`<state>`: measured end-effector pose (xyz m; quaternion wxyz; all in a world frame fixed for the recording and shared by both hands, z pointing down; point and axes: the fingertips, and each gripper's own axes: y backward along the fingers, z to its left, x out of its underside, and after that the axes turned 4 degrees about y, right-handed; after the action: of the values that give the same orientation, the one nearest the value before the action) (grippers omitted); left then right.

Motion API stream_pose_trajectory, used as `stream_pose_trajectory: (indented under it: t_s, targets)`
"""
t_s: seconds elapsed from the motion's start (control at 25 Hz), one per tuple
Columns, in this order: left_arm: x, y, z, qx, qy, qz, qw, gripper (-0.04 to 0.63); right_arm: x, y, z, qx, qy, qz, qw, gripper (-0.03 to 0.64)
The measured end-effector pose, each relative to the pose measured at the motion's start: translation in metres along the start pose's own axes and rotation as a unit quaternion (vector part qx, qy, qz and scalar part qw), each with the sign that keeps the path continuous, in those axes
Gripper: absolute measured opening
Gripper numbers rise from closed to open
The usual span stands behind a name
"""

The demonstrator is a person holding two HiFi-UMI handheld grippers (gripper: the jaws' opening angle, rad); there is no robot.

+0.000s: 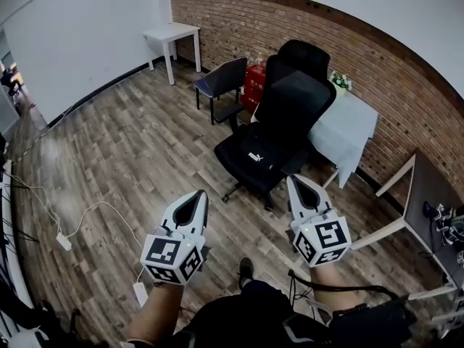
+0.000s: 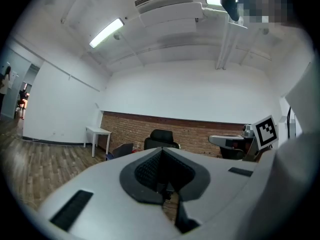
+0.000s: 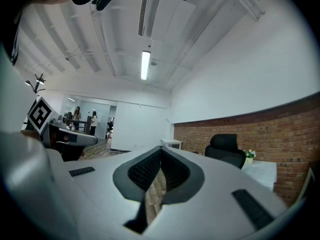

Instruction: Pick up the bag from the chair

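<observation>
A black bag with a small white logo (image 1: 255,156) lies on the seat of a black office chair (image 1: 290,96) in the middle of the head view. Both grippers are held up in front of me, short of the chair and apart from it. My left gripper (image 1: 200,194) points toward the chair's seat from the lower left, its jaws together and empty. My right gripper (image 1: 295,179) is close to the seat's right front edge, jaws likewise together and empty. The chair (image 2: 161,138) shows small above the jaws in the left gripper view, and the chair (image 3: 225,147) sits at the right in the right gripper view.
A dark side chair (image 1: 221,82) and a red box (image 1: 254,83) stand behind the office chair. A cloth-covered table (image 1: 349,127) is to its right along the brick wall (image 1: 319,35). A white table (image 1: 172,32) stands far left, a desk (image 1: 429,187) at right, a cable and power strip (image 1: 64,241) on the floor.
</observation>
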<state>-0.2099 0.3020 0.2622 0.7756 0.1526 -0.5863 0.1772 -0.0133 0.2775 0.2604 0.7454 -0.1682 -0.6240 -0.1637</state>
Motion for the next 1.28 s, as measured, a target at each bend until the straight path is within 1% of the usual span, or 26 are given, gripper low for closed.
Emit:
stream_pose_trajectory:
  t_s: [0.2,0.52,0.8,1.04,1.28]
  targets:
    - [0.0,-0.052,0.007,0.008,-0.003,0.011,0.9999,0.009,0.008,-0.034,-0.031,-0.001,-0.006,0.003,1.0,0.014]
    - [0.003,-0.12,0.012,0.013,-0.004,0.029,0.9995,0.009,0.018,-0.075,-0.073,-0.009,-0.009,0.013,1.0,0.014]
    - [0.004,-0.173,0.016,0.02,-0.012,0.042,0.9989,0.009,0.023,-0.105,-0.105,-0.019,-0.006,0.012,1.0,0.014]
    - [0.005,-0.217,0.005,0.03,-0.018,0.045,0.9984,0.009,0.03,-0.117,-0.137,-0.028,0.002,0.015,0.999,0.014]
    - [0.012,-0.245,0.006,0.028,-0.021,0.059,0.9976,0.009,0.033,-0.134,-0.161,-0.031,0.003,0.013,0.999,0.014]
